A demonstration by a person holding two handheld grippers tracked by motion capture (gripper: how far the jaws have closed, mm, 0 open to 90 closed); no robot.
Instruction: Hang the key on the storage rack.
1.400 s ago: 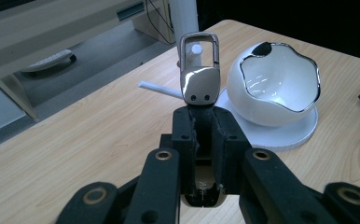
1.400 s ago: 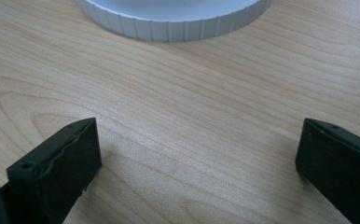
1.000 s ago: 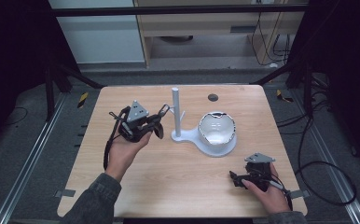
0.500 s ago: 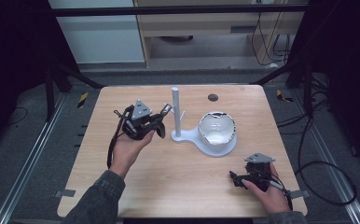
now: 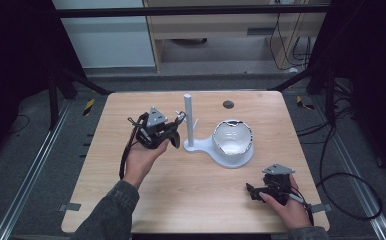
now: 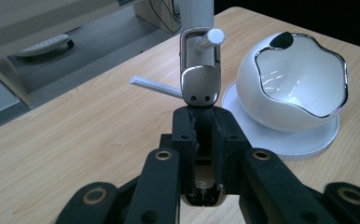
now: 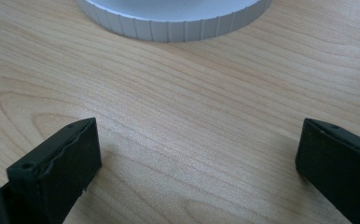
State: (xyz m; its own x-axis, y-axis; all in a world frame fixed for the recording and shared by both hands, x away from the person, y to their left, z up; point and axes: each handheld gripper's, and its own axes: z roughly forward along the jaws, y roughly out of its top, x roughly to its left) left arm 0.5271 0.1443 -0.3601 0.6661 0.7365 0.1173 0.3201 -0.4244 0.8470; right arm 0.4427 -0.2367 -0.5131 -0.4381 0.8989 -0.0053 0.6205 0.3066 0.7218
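Clenched on a small metal ring-shaped piece, the left claw sits over the left half of the wooden counter, held up in the person's left hand. In the left gripper view its two black jaws are pressed together on the lower end of that piece, which has a shiny rounded tab with two small holes and a loop above it. The loop sits around a white peg that sticks out from the white post of a stand; whether metal and peg touch I cannot tell. A second thin white peg juts out lower down to the left.

Just right of the post, on the stand's round white base, rests a white bowl with a wavy silver rim, tilted toward the camera.

Farther right, near the counter's front corner, the right claw lies low in the right hand. In the right gripper view its jaws stand wide apart, released, with bare wood between them and the ribbed edge of the base beyond.
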